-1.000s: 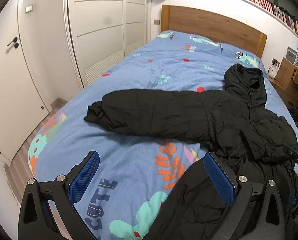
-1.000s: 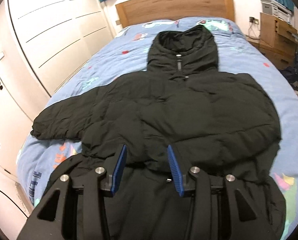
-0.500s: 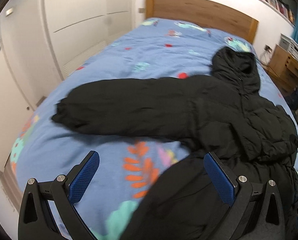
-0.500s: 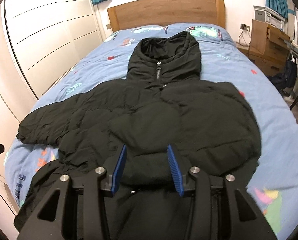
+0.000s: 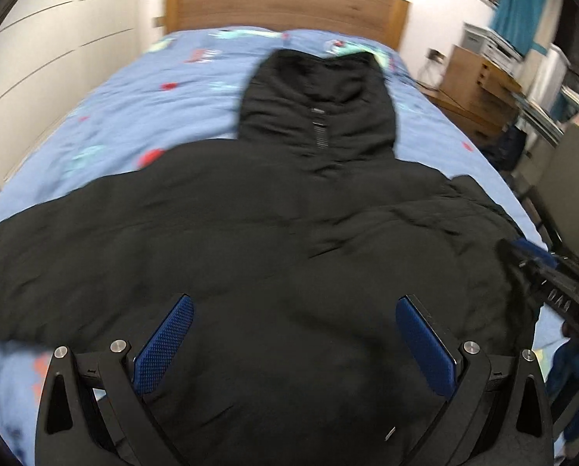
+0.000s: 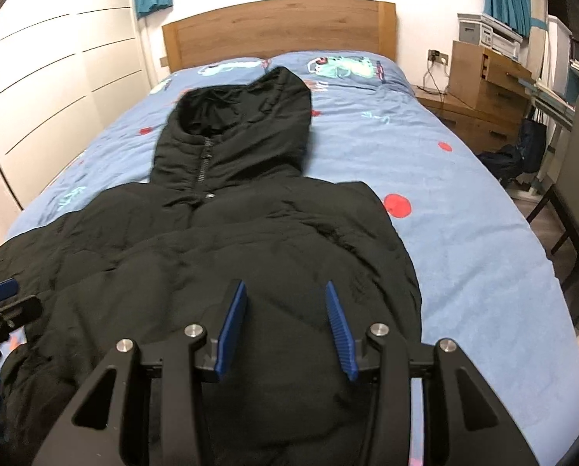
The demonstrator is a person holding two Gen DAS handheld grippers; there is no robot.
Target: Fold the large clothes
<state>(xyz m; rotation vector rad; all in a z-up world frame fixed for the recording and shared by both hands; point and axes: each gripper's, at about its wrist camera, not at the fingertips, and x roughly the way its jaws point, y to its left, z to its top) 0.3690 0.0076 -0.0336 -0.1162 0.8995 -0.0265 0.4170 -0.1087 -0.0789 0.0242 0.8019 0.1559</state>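
Two grippers over one black hooded jacket (image 5: 273, 233) | left gripper (image 5: 295, 343): jaws spread wide, released, above the lower body | jacket flat on the blue bed (image 6: 464, 209), hood at 12 o'clock | right gripper (image 6: 285, 324): jaws parted, holding nothing.

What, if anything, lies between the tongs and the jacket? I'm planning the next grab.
Nothing visible does. Both the left tongs and the right tongs are open directly over the black jacket, which lies spread on the blue bedspread; only jacket fabric shows between each pair of blue pads.
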